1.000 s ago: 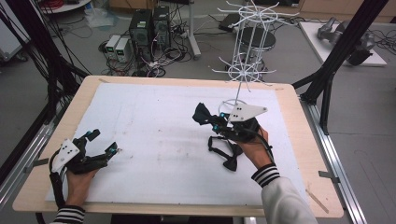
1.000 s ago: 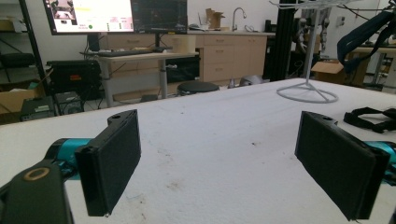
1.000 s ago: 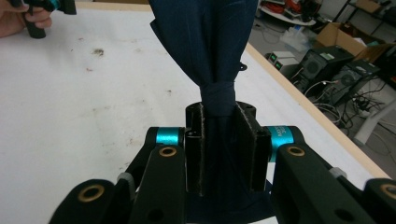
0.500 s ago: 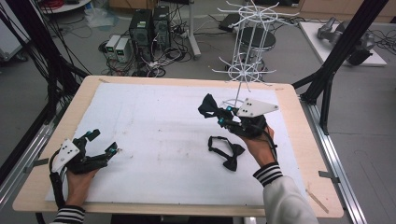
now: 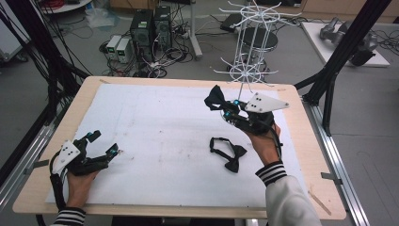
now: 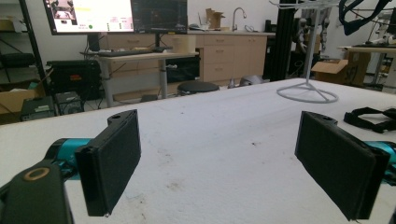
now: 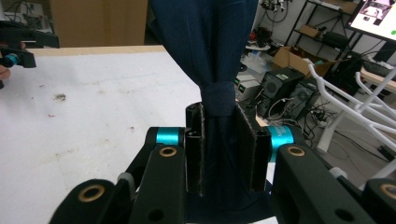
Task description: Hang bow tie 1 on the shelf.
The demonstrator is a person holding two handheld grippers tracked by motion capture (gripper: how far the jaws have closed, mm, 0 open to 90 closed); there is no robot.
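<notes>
A wooden-edged table (image 5: 42, 181) is covered by a white sheet (image 5: 155, 141), on which faint dark smudges are seen. At its far edge a white wire rack (image 5: 249, 42) is stood on the sheet, its base (image 6: 307, 92) being seen in the left gripper view. Beyond the table, computer towers (image 5: 150, 28) and tangled cables are set on a grey floor, and black frame posts are placed at both sides. In the left gripper view, monitors (image 6: 116, 15) and wooden cabinets (image 6: 229, 56) are seen at the back of the room.

The right hand-held gripper (image 5: 227, 112) is held raised above the right half of the table, near the rack's base. A dark bow tie (image 5: 216, 99) is clamped at its knot between the closed jaws, as is shown in the right gripper view, where the dark blue fabric (image 7: 215, 56) is seen rising out of the pads (image 7: 196, 144). A second bow tie (image 5: 228, 151) with its strap is laid flat on the sheet, well apart from that gripper and just beside the person's right wrist.

The left hand-held gripper (image 5: 104, 145) is rested low on the sheet near the left front corner, its jaws spread wide with nothing between them.
</notes>
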